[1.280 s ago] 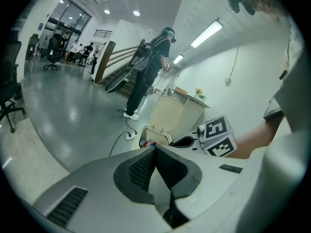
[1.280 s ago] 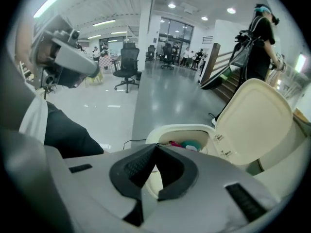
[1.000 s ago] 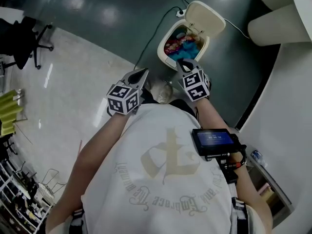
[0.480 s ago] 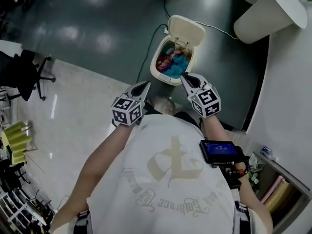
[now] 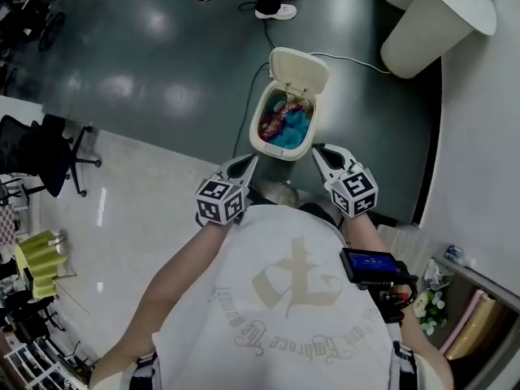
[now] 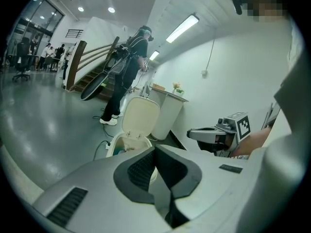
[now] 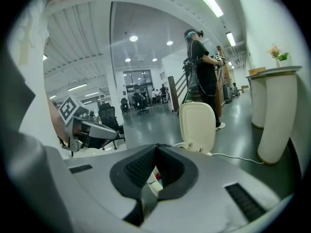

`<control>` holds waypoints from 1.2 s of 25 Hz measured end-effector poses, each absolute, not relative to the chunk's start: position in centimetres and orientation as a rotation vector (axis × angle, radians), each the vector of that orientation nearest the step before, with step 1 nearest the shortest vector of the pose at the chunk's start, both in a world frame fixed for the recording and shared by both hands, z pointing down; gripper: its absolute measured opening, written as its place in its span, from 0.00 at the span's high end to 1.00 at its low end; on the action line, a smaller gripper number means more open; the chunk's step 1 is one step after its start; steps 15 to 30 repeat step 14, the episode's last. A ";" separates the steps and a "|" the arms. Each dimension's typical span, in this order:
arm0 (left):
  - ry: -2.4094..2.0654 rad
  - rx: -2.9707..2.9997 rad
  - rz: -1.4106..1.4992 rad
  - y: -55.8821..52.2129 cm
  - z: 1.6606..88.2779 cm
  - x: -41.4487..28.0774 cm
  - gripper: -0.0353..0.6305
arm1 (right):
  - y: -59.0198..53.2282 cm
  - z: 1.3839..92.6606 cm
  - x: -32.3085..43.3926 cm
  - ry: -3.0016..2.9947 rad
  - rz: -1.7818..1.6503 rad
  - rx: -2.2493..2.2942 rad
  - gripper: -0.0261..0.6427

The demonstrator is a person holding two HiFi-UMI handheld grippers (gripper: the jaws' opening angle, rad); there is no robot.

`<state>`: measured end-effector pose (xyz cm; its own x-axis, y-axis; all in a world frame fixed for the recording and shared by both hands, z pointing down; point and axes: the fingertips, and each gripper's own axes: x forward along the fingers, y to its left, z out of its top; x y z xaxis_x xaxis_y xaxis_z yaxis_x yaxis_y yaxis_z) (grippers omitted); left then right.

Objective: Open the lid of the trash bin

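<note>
The cream trash bin stands on the dark floor ahead of me, its lid tipped up and back. Colourful rubbish shows inside. My left gripper hangs just short of the bin's near left corner, shut and holding nothing. To the right of the near rim my right gripper is also shut and holds nothing. Neither touches the bin. In the left gripper view the raised lid stands beyond the left gripper, with the right gripper at the right. The right gripper view shows the lid past the right gripper.
A cable runs along the floor from behind the bin. A white round pedestal stands at the far right, next to a white wall. A person's feet are beyond the bin. An office chair stands at the left.
Both grippers have drawn back from the bin; the right one was at its near rim a second ago. The lid has stayed up. The bin now lies further ahead in the head view.
</note>
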<state>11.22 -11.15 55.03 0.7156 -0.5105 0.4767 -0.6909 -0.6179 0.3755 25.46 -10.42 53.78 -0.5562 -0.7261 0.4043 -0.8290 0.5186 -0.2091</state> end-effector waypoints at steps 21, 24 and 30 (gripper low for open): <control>-0.876 2.419 0.474 -11.4 54.4 13.0 0.93 | -9.9 53.7 26.8 -2.520 0.555 1.346 0.96; -0.876 2.419 0.474 -11.4 54.4 13.0 0.93 | -9.9 53.7 26.8 -2.520 0.555 1.346 0.96; -0.876 2.419 0.474 -11.4 54.4 13.0 0.93 | -9.9 53.7 26.8 -2.520 0.555 1.346 0.96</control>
